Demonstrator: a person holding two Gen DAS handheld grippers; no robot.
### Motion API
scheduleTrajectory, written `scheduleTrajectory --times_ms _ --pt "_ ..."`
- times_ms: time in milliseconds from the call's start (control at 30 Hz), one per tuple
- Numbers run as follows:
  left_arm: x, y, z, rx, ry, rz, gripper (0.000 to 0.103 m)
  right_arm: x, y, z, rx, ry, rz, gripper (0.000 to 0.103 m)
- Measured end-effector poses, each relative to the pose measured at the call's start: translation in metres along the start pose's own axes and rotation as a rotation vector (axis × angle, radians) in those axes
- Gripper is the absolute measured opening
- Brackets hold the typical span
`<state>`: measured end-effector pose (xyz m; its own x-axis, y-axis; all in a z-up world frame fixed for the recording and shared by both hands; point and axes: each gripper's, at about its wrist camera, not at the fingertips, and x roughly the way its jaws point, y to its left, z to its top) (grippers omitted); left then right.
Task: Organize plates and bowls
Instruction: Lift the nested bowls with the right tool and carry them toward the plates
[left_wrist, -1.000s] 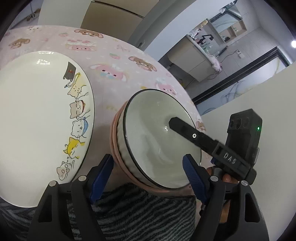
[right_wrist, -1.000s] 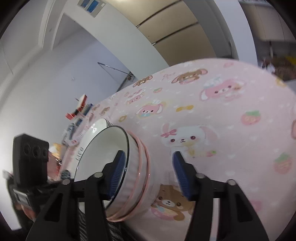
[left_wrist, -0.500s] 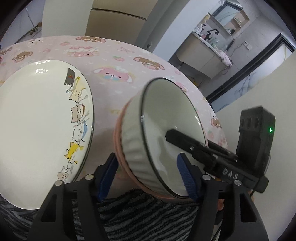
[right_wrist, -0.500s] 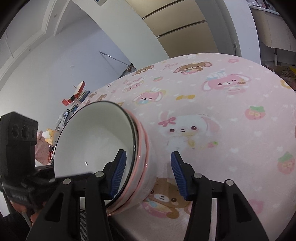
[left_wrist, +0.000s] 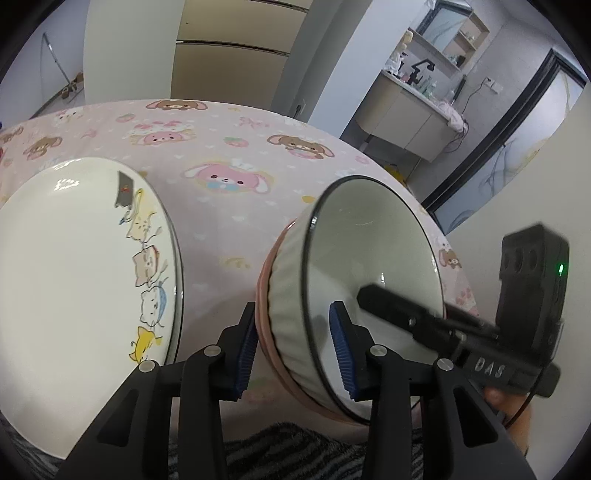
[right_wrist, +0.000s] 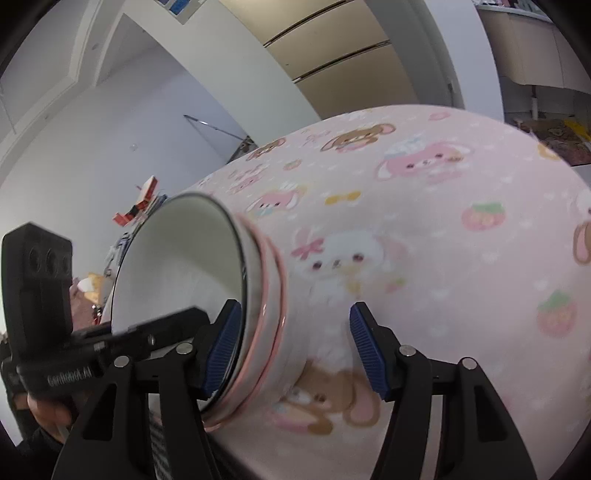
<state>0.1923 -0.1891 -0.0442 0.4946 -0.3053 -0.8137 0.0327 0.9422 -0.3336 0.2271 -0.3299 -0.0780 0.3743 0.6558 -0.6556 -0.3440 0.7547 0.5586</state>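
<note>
While the left gripper (left_wrist: 293, 345) closes astride the bowl (left_wrist: 369, 273) rim, the right gripper (right_wrist: 295, 347) opens.

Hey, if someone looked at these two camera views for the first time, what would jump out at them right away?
First, the stack of bowls near the table's front edge, a white dark-rimmed bowl nested in pink-rimmed ones, with both grippers straddling its wall: the left gripper closing on it, the right gripper opening. Next, the big white plate with cartoon cats along its rim, left of the bowls. Under everything lies the pink tablecloth printed with bears, bunnies and strawberries.
</note>
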Motion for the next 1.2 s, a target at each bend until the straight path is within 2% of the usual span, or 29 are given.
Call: scheduleTrajectory --times_ms 133,267,300,500,633,800,900,1067,1200 --pt "0.004 -0.004 0.003 0.026 0.014 0.019 0.040 0.009 -0.004 0.007 0.037 0.015 0.072 0.047" --pt "0.007 -0.009 0.003 0.055 0.023 0.037 0.042 0.012 -0.012 0.002 0.093 0.020 0.143 0.047" --pt "0.008 -0.012 0.003 0.067 0.022 0.045 0.045 0.015 -0.013 0.001 0.119 0.029 0.164 0.047" --pt "0.008 -0.012 -0.001 0.089 -0.025 0.054 0.044 0.013 -0.009 -0.007 0.170 -0.023 0.156 0.045" --pt "0.007 -0.005 -0.001 0.059 -0.064 0.002 0.038 0.008 -0.017 -0.012 0.251 -0.066 0.175 0.043" --pt "-0.001 -0.011 -0.002 0.080 -0.082 -0.014 0.036 0.004 -0.016 -0.010 0.294 -0.101 0.183 0.043" --pt "-0.016 -0.014 0.002 0.081 -0.113 -0.057 0.036 -0.013 0.002 -0.005 0.246 -0.148 0.136 0.042" --pt "-0.064 -0.027 0.014 0.132 -0.225 -0.056 0.036 -0.044 0.027 0.013 0.236 -0.224 0.191 0.042" --pt "-0.097 -0.020 0.022 0.143 -0.295 -0.053 0.035 -0.054 0.061 0.024 0.208 -0.280 0.213 0.042"
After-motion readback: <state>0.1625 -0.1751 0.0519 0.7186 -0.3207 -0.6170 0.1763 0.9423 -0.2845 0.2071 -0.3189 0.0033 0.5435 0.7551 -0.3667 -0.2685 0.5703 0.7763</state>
